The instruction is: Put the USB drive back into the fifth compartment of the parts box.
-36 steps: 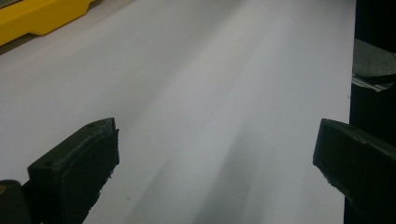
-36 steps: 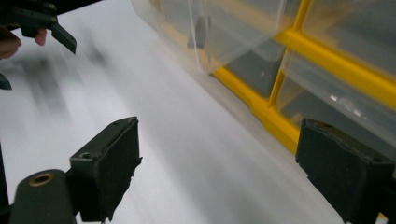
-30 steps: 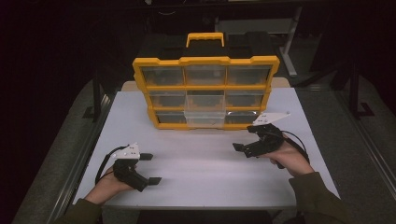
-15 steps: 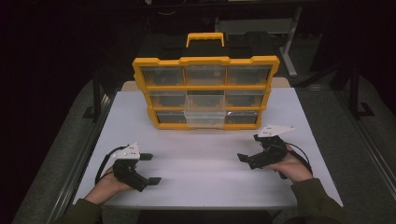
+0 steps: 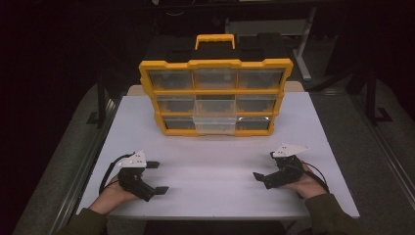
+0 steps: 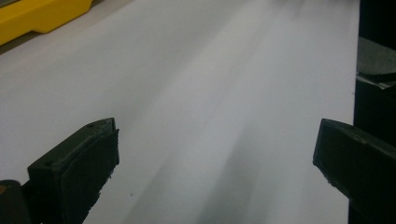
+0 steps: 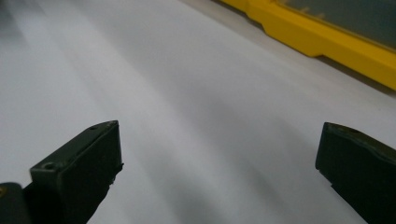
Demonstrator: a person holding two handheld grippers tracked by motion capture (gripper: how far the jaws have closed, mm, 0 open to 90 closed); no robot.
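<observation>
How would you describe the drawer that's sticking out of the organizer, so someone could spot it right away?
On the white table stands a yellow organizer with a handle on top and three rows of clear drawers. Look at the bottom row, middle column: that drawer is pulled out toward the person, while its neighbours sit flush.

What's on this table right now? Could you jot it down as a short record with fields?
surface: white table
main item: yellow organizer case with clear drawers, standing upright at the far side
drawer: bottom middle drawer pulled partly out
left tool: open, holding nothing, resting near the front edge
right tool: open, holding nothing, resting near the front edge
contact: neither tool touches the case
</observation>
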